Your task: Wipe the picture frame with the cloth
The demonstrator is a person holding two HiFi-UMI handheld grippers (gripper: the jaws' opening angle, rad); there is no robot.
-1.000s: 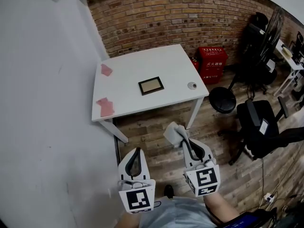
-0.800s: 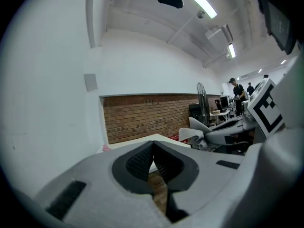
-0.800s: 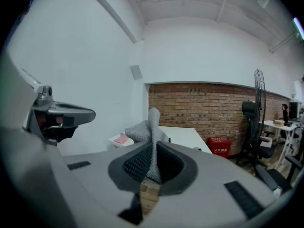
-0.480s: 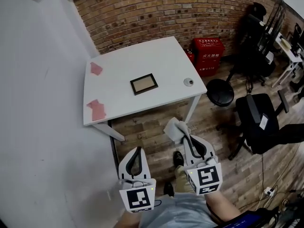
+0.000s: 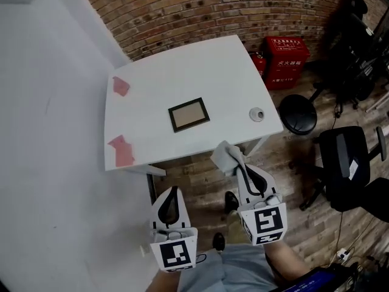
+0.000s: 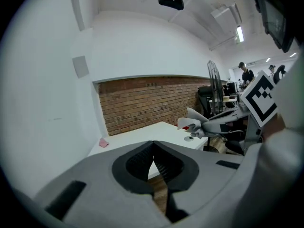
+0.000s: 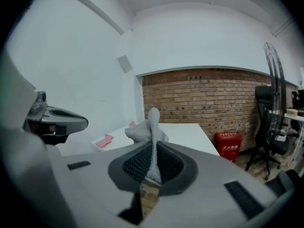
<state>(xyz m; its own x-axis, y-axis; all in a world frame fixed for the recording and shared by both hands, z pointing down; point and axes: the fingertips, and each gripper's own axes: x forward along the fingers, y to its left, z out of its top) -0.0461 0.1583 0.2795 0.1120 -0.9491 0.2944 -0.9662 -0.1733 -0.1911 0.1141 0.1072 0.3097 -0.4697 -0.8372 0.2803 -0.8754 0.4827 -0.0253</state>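
brick wall (image 5: 200,11): far ahead of the left gripper (image 5: 174,190) and the right gripper (image 5: 238,166), across the top of the head view.
floor (image 5: 200,181): wood planks, beneath both grippers.
table (image 5: 231,72): white, ahead of both grippers, between them and the brick wall; near edge just ahead of the right gripper's tips.
office chair (image 5: 349,169): black, on the floor, well off to the right of the right gripper.
stool (image 5: 298,114): round and black, ahead and right of the right gripper, beside the table's right corner.
red box (image 5: 284,62): far ahead and right of the right gripper, against the brick wall.
left gripper (image 6: 153,148): clenched, jaws pressed flat against each other; held low over the floor, short of the table's edge, left of the right gripper.
right gripper (image 7: 153,146): clamped on the cloth; held further forward than the left gripper.
picture frame (image 5: 189,114): dark rim, flat on the table, ahead of both grippers and between their lines; apart from both.
cloth (image 7: 147,127): grey, pinched between the right gripper's jaws, bunched end standing out past the tips; clear of the picture frame.
pink pieces (image 5: 121,151): two, on the table's left side, ahead and left of the left gripper.
round object (image 5: 258,114): small, on the table's right side, ahead of the right gripper; kind not discernible.
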